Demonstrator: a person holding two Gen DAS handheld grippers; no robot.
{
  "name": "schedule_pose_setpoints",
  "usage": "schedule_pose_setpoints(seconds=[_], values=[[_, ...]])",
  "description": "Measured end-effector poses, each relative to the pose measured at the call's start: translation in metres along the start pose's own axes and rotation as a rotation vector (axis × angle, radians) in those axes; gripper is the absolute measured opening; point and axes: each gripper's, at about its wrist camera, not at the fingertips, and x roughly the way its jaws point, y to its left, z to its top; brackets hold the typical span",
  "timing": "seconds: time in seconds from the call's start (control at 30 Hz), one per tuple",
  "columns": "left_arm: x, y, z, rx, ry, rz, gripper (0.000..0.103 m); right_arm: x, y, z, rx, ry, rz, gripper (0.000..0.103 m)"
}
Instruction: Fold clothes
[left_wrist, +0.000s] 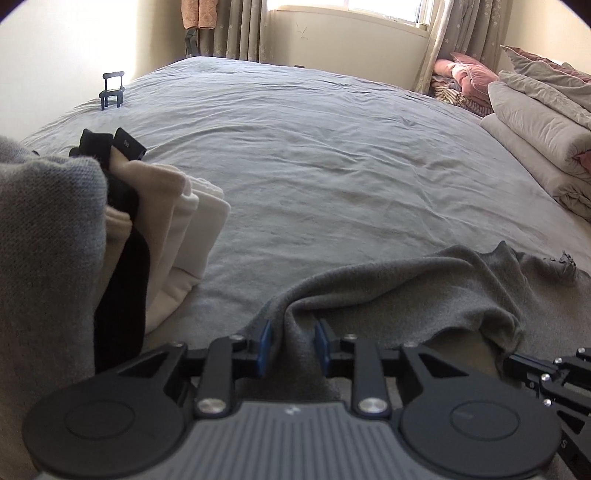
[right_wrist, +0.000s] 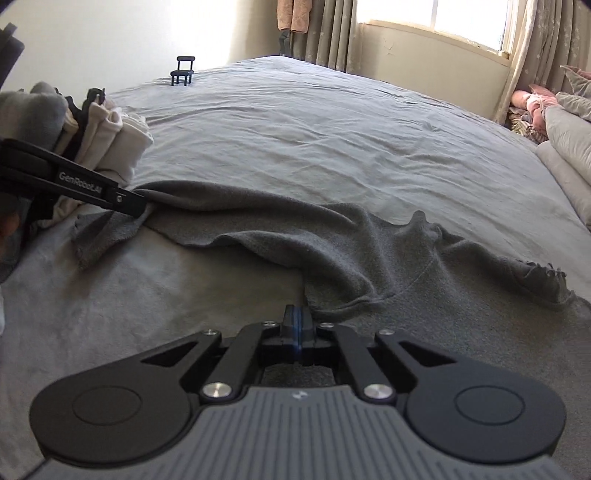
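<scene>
Blue pads (left_wrist: 264, 341) of the left gripper (left_wrist: 293, 341) pinch a bunched ridge of the grey sweater (left_wrist: 406, 291), the cloth filling the narrow gap between them. From there the sweater spreads rightward across the bed (left_wrist: 314, 147), rumpled, one frayed edge trailing toward the right.

In the right wrist view, the right gripper (right_wrist: 297, 321) has its pads pressed together, at the sweater's near edge; whether a sliver of cloth is caught between them I cannot tell. The sweater runs as a long creased band from the left gripper's tip at the left, where the fabric is lifted slightly, to a ragged end at the right.

Left of both grippers stands a stack of folded clothes (left_wrist: 177, 229), cream, white, black and grey. Farther off, a small black stand (left_wrist: 112, 89) sits on the bed, and folded quilts (left_wrist: 535, 122) lie at the right below the window (left_wrist: 351, 7).
</scene>
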Motion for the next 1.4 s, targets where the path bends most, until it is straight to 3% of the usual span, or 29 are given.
schedule_pose_setpoints(seconds=[0.03, 0.1, 0.23, 0.3, 0.33, 0.37, 0.57, 0.87, 0.93, 1.0, 1.13, 1.3, 1.4], values=[[0.000, 0.002, 0.001, -0.010, -0.003, 0.000, 0.017, 0.000, 0.001, 0.001, -0.012, -0.012, -0.003, 0.014], [-0.002, 0.004, 0.002, -0.017, -0.012, 0.009, 0.010, -0.001, 0.002, 0.004, -0.032, -0.032, 0.001, 0.019], [-0.004, 0.010, 0.004, -0.047, -0.017, -0.007, 0.007, 0.023, 0.002, 0.008, -0.031, 0.017, -0.052, 0.021], [-0.005, 0.013, 0.006, -0.059, -0.025, -0.011, 0.007, 0.028, -0.002, 0.005, -0.019, 0.034, -0.030, 0.019], [-0.007, 0.015, 0.007, -0.066, -0.032, -0.012, 0.006, 0.027, -0.003, 0.004, -0.013, 0.036, -0.024, 0.007], [-0.008, 0.017, 0.009, -0.077, -0.039, -0.013, 0.005, 0.025, -0.004, 0.004, -0.007, 0.037, -0.018, 0.005], [-0.015, 0.029, 0.016, -0.133, -0.076, -0.030, 0.003, -0.024, -0.033, 0.009, 0.175, -0.059, 0.049, 0.004], [-0.014, 0.038, 0.019, -0.189, -0.073, -0.048, 0.004, -0.006, -0.025, -0.008, 0.059, 0.078, 0.080, 0.006], [-0.014, 0.038, 0.019, -0.183, -0.068, -0.053, 0.004, -0.007, -0.023, -0.008, 0.037, 0.077, 0.116, 0.016], [-0.014, 0.036, 0.018, -0.173, -0.056, -0.050, 0.010, -0.012, -0.024, 0.001, 0.033, 0.037, 0.142, 0.018], [-0.010, 0.032, 0.017, -0.155, -0.033, -0.044, 0.010, -0.001, -0.034, 0.037, 0.113, -0.007, 0.097, 0.040], [-0.010, 0.030, 0.016, -0.137, -0.024, -0.061, 0.010, 0.052, -0.044, 0.078, 0.149, 0.049, 0.122, 0.045], [-0.007, 0.031, 0.016, -0.136, -0.018, -0.065, 0.010, 0.081, -0.029, 0.086, 0.011, 0.092, 0.120, 0.048]])
